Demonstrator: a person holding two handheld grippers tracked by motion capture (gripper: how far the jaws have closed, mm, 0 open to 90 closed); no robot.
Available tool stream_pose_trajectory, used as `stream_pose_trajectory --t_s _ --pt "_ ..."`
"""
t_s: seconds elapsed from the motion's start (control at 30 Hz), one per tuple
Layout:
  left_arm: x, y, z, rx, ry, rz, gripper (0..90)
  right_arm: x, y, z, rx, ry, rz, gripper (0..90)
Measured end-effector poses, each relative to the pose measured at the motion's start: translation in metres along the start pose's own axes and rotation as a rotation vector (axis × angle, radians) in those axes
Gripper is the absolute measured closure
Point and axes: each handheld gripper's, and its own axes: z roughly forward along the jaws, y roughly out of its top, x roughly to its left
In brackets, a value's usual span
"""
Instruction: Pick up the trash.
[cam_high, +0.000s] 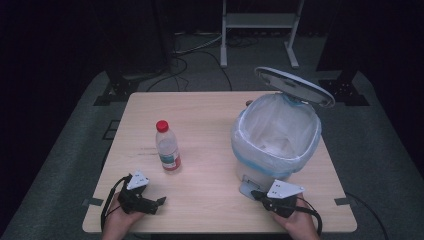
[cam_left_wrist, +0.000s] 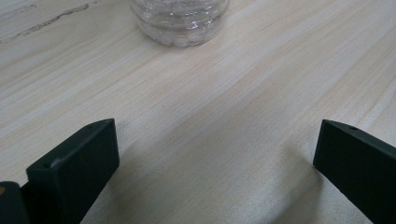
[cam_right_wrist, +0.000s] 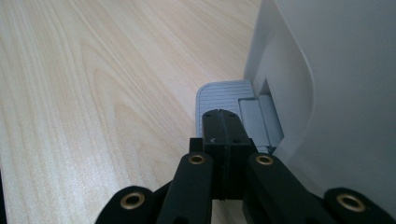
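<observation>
A clear plastic bottle (cam_high: 167, 147) with a red cap stands upright left of the table's middle. Its ribbed base (cam_left_wrist: 180, 21) lies ahead of my left gripper (cam_left_wrist: 215, 154), whose jaws are wide apart with bare wood between them. That left gripper (cam_high: 159, 203) is low over the table near the front edge, held by a hand. A white pedal bin (cam_high: 277, 137) lined with a clear bag stands at the right, its lid (cam_high: 295, 85) tipped up. My right gripper (cam_right_wrist: 224, 114) is shut, its tips resting on the bin's grey pedal (cam_right_wrist: 219, 95) with nothing held in them.
The wooden table (cam_high: 210, 120) ends close behind both hands. On the dark floor beyond it are cables and a white metal stand (cam_high: 260, 22). The bin wall (cam_right_wrist: 341, 93) rises just to the right of my right gripper.
</observation>
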Motion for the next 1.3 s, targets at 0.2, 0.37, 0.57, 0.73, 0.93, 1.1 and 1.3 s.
stream_pose_trajectory --t_s 0.2,0.37,0.57,0.73,0.93,1.1,1.3 --pt "0.000 0.000 -0.001 -0.006 -0.008 0.003 0.0 -0.001 0.000 0.000 0.001 0.007 0.005 89.8" --pt "0.001 0.004 -0.006 -0.040 -0.010 0.006 0.0 -0.001 0.000 0.000 0.001 0.008 0.006 89.8" --pt "0.005 0.012 -0.007 -0.077 -0.009 0.013 0.0 -0.002 0.000 0.000 0.002 0.010 0.009 89.8" --pt "0.009 0.018 -0.008 -0.099 -0.011 0.006 0.0 -0.002 0.000 0.000 0.001 0.013 0.010 89.8" --pt "0.013 0.024 -0.009 -0.110 -0.017 0.017 0.0 -0.002 0.000 0.000 0.001 0.013 0.012 89.8" --pt "0.016 0.027 -0.007 -0.133 -0.023 0.011 0.0 -0.002 0.000 0.000 0.001 0.014 0.015 89.8" --pt "0.021 0.030 -0.006 -0.155 -0.040 0.009 0.0 -0.003 0.000 0.000 0.002 0.017 0.016 89.8"
